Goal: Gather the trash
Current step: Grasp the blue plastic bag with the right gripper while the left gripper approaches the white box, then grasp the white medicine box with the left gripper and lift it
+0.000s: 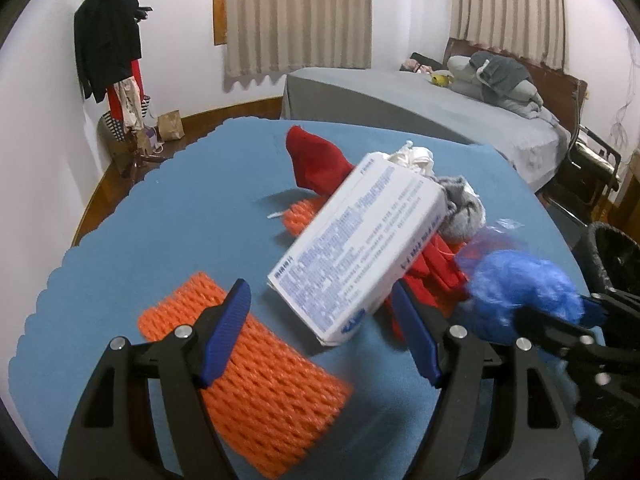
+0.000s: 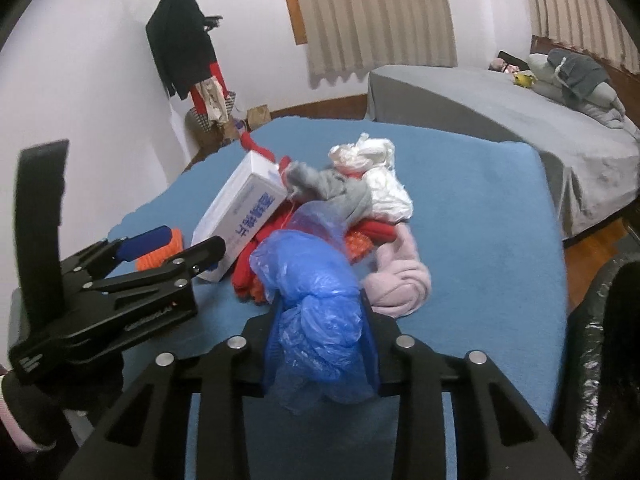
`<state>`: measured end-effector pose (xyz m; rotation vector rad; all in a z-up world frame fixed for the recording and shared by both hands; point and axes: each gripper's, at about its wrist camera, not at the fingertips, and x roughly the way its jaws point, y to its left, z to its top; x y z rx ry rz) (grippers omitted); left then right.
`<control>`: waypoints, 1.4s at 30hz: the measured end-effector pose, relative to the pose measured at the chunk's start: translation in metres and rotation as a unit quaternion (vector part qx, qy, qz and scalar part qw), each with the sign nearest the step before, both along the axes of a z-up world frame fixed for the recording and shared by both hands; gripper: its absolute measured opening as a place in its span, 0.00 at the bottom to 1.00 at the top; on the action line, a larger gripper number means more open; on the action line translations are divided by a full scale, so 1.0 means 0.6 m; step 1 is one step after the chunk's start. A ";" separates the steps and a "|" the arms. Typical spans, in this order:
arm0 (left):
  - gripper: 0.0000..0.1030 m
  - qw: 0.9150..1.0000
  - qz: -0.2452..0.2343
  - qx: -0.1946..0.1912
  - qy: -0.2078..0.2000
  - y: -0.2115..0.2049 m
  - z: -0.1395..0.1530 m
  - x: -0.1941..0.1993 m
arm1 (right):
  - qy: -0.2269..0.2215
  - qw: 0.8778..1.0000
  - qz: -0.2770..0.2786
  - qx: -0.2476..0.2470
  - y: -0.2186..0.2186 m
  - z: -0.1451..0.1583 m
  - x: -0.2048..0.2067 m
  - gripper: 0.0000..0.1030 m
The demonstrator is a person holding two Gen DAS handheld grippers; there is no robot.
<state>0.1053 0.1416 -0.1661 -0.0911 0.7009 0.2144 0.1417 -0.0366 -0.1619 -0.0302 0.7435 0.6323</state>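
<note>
Trash bag, soft and slippery, sits clamped in our right tongs; left tongs gape near the stiff box.

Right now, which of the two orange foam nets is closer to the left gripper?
The larger orange foam net, lying on the blue mat directly under the left gripper and its open jaws. The smaller orange net lies farther off, partly hidden behind the white box.
</note>
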 end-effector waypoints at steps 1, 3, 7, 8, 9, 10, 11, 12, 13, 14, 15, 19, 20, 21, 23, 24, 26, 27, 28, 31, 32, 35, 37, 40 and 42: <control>0.69 1.000 0.000 -0.001 0.000 0.002 0.000 0.002 | -0.001 1.000 -0.003 0.001 -0.002 0.002 0.001 0.33; 0.70 1.000 -0.003 -0.004 0.004 0.007 -0.002 0.009 | -0.001 1.000 -0.008 0.000 -0.005 0.003 0.006 0.33; 0.69 1.000 -0.013 -0.018 0.019 0.009 -0.012 0.023 | 0.002 1.000 -0.016 0.000 -0.010 0.001 0.013 0.33; 0.68 0.999 -0.019 -0.023 0.020 0.009 -0.013 0.025 | 0.001 1.000 -0.017 -0.001 -0.011 0.002 0.014 0.33; 0.67 0.999 -0.024 -0.026 0.021 0.006 -0.014 0.026 | 0.001 1.000 -0.017 -0.002 -0.012 0.002 0.015 0.33; 0.64 0.999 -0.031 -0.031 0.023 0.002 -0.016 0.027 | 0.000 1.000 -0.018 -0.003 -0.013 0.002 0.016 0.33; 0.62 0.998 -0.037 -0.034 0.023 -0.003 -0.017 0.028 | 0.000 1.000 -0.020 -0.003 -0.015 0.001 0.017 0.33; 0.60 0.998 -0.045 -0.040 0.023 -0.007 -0.017 0.029 | 0.000 1.000 -0.023 -0.003 -0.018 0.002 0.018 0.33; 0.59 0.997 -0.050 -0.047 0.023 -0.008 -0.019 0.029 | -0.001 1.000 -0.026 -0.002 -0.022 0.003 0.018 0.33; 0.59 0.997 -0.054 -0.054 0.021 -0.010 -0.019 0.029 | -0.001 1.000 -0.027 -0.002 -0.022 0.003 0.021 0.33; 0.59 0.996 -0.057 -0.061 0.019 -0.011 -0.018 0.029 | -0.002 1.000 -0.029 -0.002 -0.023 0.004 0.023 0.33; 0.59 0.996 -0.061 -0.067 0.016 -0.012 -0.015 0.024 | -0.004 0.999 -0.033 0.000 -0.027 0.009 0.028 0.33; 0.59 0.997 -0.055 -0.058 0.013 -0.010 -0.013 0.023 | -0.005 0.999 -0.035 0.001 -0.028 0.010 0.029 0.33; 0.61 0.997 -0.050 -0.053 0.010 -0.006 -0.011 0.023 | -0.005 0.999 -0.036 0.001 -0.029 0.011 0.031 0.33; 0.69 0.998 -0.038 -0.053 0.007 0.007 -0.010 0.028 | -0.004 0.999 -0.036 0.002 -0.029 0.011 0.033 0.33; 0.71 0.998 -0.032 -0.053 0.007 0.014 -0.010 0.030 | -0.004 0.999 -0.036 0.002 -0.028 0.011 0.034 0.33; 0.78 0.998 -0.033 -0.058 0.008 0.023 -0.011 0.039 | -0.005 0.999 -0.035 0.001 -0.028 0.012 0.035 0.33; 0.79 0.998 -0.036 -0.058 0.008 0.024 -0.011 0.044 | -0.004 0.999 -0.035 0.001 -0.027 0.012 0.037 0.33; 0.82 0.998 -0.041 -0.056 0.009 0.024 -0.012 0.046 | -0.004 0.999 -0.034 0.000 -0.026 0.011 0.037 0.33; 0.84 0.997 -0.056 -0.050 0.016 0.021 -0.018 0.063 | -0.004 0.999 -0.032 -0.003 -0.023 0.010 0.040 0.33; 0.84 0.997 -0.058 -0.051 0.019 0.022 -0.020 0.069 | -0.004 0.999 -0.031 -0.004 -0.021 0.010 0.040 0.33; 0.86 0.996 -0.058 -0.066 0.029 0.031 -0.027 0.088 | -0.004 0.999 -0.032 -0.004 -0.020 0.010 0.041 0.33; 0.86 0.994 -0.058 -0.081 0.037 0.036 -0.032 0.098 | -0.004 0.999 -0.032 -0.004 -0.018 0.011 0.044 0.33; 0.74 0.992 -0.065 -0.100 0.039 0.037 -0.037 0.102 | -0.002 0.999 -0.032 -0.003 -0.018 0.010 0.043 0.33; 0.70 0.992 -0.067 -0.101 0.034 0.034 -0.034 0.098 | 0.000 1.000 -0.030 -0.002 -0.015 0.011 0.044 0.33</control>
